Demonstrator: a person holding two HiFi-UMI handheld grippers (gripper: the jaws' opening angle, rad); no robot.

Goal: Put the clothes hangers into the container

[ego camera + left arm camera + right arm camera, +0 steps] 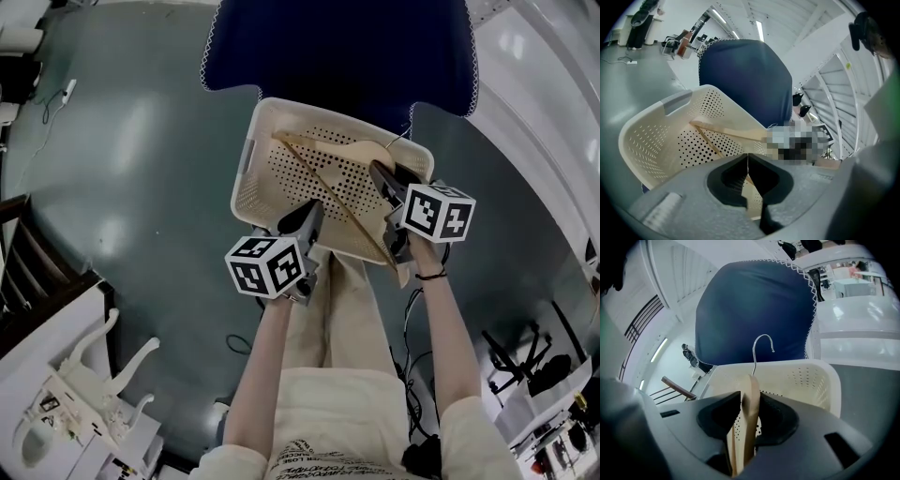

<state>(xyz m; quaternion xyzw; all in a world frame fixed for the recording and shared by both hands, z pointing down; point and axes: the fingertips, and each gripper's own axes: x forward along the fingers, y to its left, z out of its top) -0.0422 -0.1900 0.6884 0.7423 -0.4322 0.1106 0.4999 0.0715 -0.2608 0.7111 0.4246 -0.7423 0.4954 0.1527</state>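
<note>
wooden hanger (750,423) between right tongs (749,393), cream basket (806,369)

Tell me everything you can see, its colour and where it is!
basket: one, cream with holes, on the floor in front of the person
hanger: one, light wood with a metal hook, partly in the basket, sticking out over its near rim
cloth: one, dark blue, behind the basket
floor: one, grey-green, all around
furniture: some, white, lower left corner
left gripper: one, grey with a black-and-white cube, shut and empty, at the basket's near rim
right gripper: one, same colours, hanger between its jaws
arms: two, bare, reaching to the grippers
</note>
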